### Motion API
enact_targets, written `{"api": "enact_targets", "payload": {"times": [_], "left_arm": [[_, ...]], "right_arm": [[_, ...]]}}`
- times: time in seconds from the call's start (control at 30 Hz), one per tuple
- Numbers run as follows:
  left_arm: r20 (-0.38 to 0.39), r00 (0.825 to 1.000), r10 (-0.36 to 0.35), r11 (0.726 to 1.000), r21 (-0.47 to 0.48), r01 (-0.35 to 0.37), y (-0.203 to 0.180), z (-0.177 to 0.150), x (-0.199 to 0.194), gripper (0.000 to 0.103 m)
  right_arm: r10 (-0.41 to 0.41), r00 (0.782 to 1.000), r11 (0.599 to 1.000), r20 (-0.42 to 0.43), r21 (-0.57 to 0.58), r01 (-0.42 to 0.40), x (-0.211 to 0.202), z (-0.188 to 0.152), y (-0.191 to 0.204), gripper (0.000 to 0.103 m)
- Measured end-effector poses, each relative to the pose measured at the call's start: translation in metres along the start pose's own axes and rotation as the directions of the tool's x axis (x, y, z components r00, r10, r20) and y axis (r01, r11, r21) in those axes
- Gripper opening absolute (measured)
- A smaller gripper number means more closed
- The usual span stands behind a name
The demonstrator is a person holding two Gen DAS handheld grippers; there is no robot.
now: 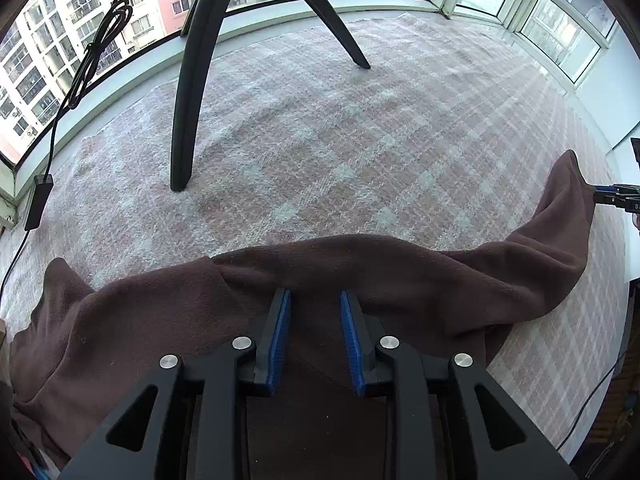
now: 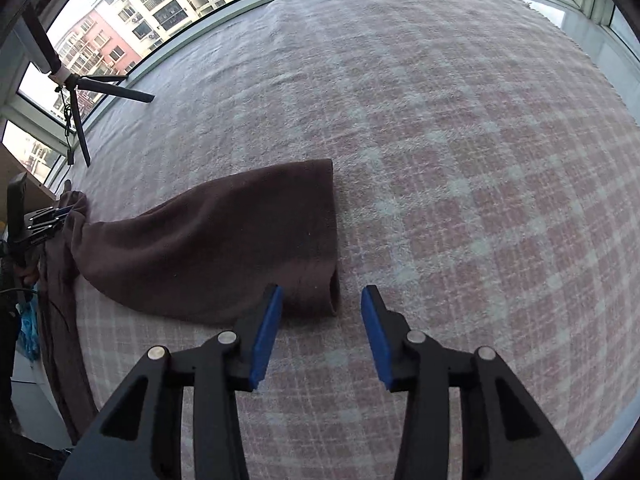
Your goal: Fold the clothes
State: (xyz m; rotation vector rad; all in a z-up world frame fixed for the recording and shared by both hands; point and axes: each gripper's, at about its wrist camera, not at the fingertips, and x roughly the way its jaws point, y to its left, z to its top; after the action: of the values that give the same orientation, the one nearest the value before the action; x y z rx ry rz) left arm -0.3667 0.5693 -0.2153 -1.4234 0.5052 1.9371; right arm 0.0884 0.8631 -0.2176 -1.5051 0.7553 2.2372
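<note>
A dark brown fleece garment (image 1: 360,280) lies on a pink and white checked blanket (image 1: 320,140). My left gripper (image 1: 314,300) is open, its blue pads just above the garment's near edge. In the right wrist view the garment's sleeve (image 2: 224,240) stretches from the left to a cuff (image 2: 330,296) close to my right gripper (image 2: 322,294), which is open and empty with the cuff end between its fingertips. The right gripper also shows at the far right of the left wrist view (image 1: 616,196), beside the sleeve end. The left gripper shows at the left edge of the right wrist view (image 2: 48,216).
A black tripod (image 1: 188,92) stands on the blanket at the back left, with a cable and a small box (image 1: 38,200) hanging beside it. Windows run round the far side. A white surface (image 1: 624,200) lies at the right edge.
</note>
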Motion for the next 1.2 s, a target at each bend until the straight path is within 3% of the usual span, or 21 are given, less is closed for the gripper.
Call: {"api": "enact_targets", "payload": {"times": [0.07,0.1,0.23,0.3,0.33,0.4,0.43,0.5,0.53,0.6,0.63,0.77,0.87,0.93,1.0,1.1,1.2], "left_arm": [[-0.001,1.000,0.002,1.000,-0.001,-0.002,-0.001,0.002,0.002,0.025],[-0.001,1.000,0.003,1.000,-0.001,-0.003,-0.002,0.003,0.003,0.025],[-0.002,1.000,0.001,1.000,-0.004,-0.001,-0.003,0.008,0.007,0.025],[-0.004,1.000,-0.001,1.000,-0.006,0.001,-0.004,0.011,0.009,0.025],[-0.004,1.000,-0.003,1.000,-0.007,0.003,-0.004,0.012,0.010,0.025],[-0.004,1.000,-0.008,1.000,-0.006,0.008,-0.003,0.014,0.011,0.025],[-0.004,1.000,-0.010,1.000,-0.006,0.010,-0.003,0.015,0.011,0.025],[-0.004,1.000,-0.015,1.000,-0.005,0.015,-0.002,0.016,0.012,0.025],[-0.004,1.000,-0.016,1.000,-0.004,0.016,-0.002,0.018,0.013,0.025],[-0.006,1.000,-0.016,1.000,-0.004,0.016,-0.003,0.022,0.016,0.025],[-0.007,1.000,-0.016,1.000,-0.003,0.016,-0.003,0.024,0.018,0.025],[0.014,1.000,-0.012,1.000,-0.016,0.012,-0.008,0.030,0.012,0.025],[0.039,0.998,-0.052,0.998,0.024,0.051,-0.019,0.033,0.004,0.025],[0.027,0.997,-0.077,0.996,0.041,0.076,-0.028,0.034,0.004,0.027],[0.012,0.996,-0.083,0.994,0.068,0.082,-0.038,0.037,0.007,0.028],[-0.003,0.996,-0.091,0.991,0.097,0.091,-0.045,-0.005,-0.019,0.028],[-0.010,0.996,-0.085,0.993,0.082,0.086,-0.035,-0.012,-0.023,0.028]], "right_arm": [[-0.009,1.000,0.999,0.009,-0.043,0.010,0.001,-0.004,0.007,0.034],[-0.006,1.000,0.998,-0.003,-0.056,0.005,-0.002,-0.010,0.009,0.008],[0.132,0.991,0.991,0.030,0.030,-0.133,-0.018,-0.015,0.012,0.005],[0.243,0.963,0.949,0.116,0.176,-0.261,-0.050,-0.026,-0.007,0.004],[0.302,0.939,0.905,0.165,0.259,-0.336,-0.066,-0.034,-0.018,0.004],[0.365,0.894,0.836,0.261,0.332,-0.438,-0.094,-0.050,-0.034,0.004],[0.364,0.884,0.815,0.293,0.359,-0.455,-0.105,-0.055,-0.041,0.004],[0.338,0.890,0.800,0.305,0.404,-0.442,-0.106,-0.055,-0.048,0.004],[0.306,0.906,0.816,0.292,0.410,-0.408,-0.103,-0.051,-0.049,0.004],[0.183,0.962,0.884,0.203,0.395,-0.252,-0.083,-0.037,-0.044,0.005],[0.151,0.976,0.898,0.158,0.390,-0.202,-0.067,-0.028,-0.042,0.005],[0.090,0.993,0.898,0.081,0.425,-0.116,-0.041,-0.027,-0.054,0.005],[0.151,0.986,0.896,0.074,0.411,-0.168,-0.035,-0.036,-0.053,0.005],[0.134,0.990,0.912,0.050,0.385,-0.142,-0.030,-0.039,-0.040,0.012],[0.132,0.990,0.931,0.040,0.338,-0.137,-0.029,-0.048,-0.029,0.040],[0.126,0.992,0.945,0.024,0.303,-0.127,-0.023,-0.060,-0.021,0.043],[0.133,0.991,0.948,0.018,0.290,-0.133,-0.013,-0.067,-0.019,0.043]]}}
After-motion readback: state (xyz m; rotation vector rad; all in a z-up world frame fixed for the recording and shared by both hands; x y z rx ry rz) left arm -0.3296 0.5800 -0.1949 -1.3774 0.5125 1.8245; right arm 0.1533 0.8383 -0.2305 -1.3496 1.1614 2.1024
